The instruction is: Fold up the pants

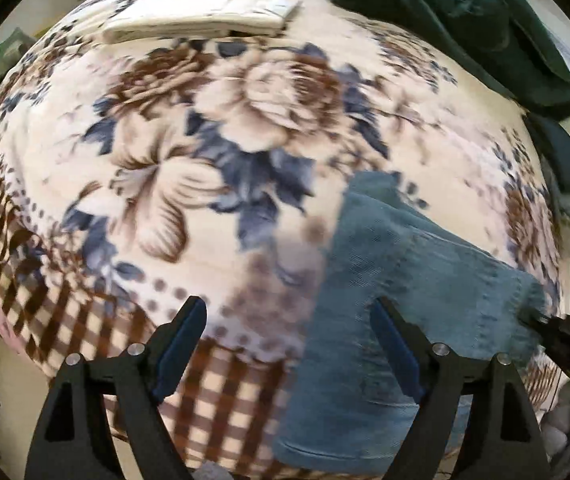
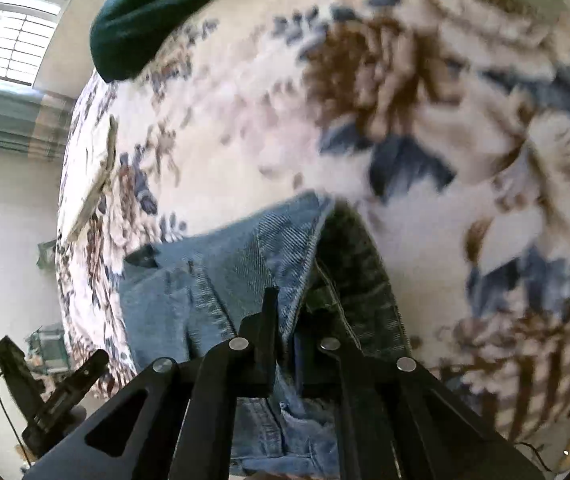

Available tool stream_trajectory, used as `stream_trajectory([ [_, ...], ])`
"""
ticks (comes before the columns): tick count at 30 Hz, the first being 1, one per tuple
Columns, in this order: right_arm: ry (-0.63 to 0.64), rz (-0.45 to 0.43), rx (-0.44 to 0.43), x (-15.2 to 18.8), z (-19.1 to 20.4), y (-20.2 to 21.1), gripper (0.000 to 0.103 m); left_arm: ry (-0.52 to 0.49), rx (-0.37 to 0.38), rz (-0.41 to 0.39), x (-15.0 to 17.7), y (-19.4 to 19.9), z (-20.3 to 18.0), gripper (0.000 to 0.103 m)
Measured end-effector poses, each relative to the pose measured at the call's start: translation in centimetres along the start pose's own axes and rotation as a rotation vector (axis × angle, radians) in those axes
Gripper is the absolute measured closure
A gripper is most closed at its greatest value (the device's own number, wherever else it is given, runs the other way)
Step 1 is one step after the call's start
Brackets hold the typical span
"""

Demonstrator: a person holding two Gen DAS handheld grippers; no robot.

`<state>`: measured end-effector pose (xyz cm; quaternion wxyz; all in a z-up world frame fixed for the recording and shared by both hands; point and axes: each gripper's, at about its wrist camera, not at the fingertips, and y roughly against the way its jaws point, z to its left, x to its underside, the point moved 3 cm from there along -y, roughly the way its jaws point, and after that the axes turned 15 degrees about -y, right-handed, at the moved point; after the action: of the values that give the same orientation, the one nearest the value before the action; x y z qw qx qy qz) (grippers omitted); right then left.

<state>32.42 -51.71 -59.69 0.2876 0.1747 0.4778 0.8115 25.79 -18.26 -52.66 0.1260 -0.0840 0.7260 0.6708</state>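
Observation:
A pair of light blue denim pants [image 1: 389, 312] lies on a floral blanket [image 1: 213, 128] at the lower right of the left wrist view. My left gripper [image 1: 289, 324] is open and empty above the blanket, its right finger over the denim's left edge. My right gripper [image 2: 289, 312] is shut on a fold of the pants [image 2: 221, 276] and holds it raised off the blanket [image 2: 365, 100]. Its tip also shows at the right edge of the left wrist view [image 1: 557, 330], pinching the denim's corner.
A folded cream cloth [image 1: 201, 12] lies at the blanket's far side. A dark green garment [image 1: 465, 20] is heaped at the far right corner, also in the right wrist view [image 2: 137, 28]. The blanket's checked border [image 1: 65, 300] runs along the near edge.

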Motion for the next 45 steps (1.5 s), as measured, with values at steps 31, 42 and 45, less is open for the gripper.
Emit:
stream_trajectory([
  [31,-0.364,0.060,0.164,3.9,-15.3,3.5,0.094,-0.046,0.197,0.058,-7.8,-9.0,-4.9,0.020],
  [42,-0.290,-0.056,0.057,-3.4,-9.7,1.7,0.020,-0.025,0.161,0.057,-7.9,-10.0,-5.1,0.020],
  [45,-0.374,-0.004,-0.024,-4.8,-9.7,-0.7,0.037,0.007,0.185,0.059,-7.8,-10.4,-5.1,0.020],
])
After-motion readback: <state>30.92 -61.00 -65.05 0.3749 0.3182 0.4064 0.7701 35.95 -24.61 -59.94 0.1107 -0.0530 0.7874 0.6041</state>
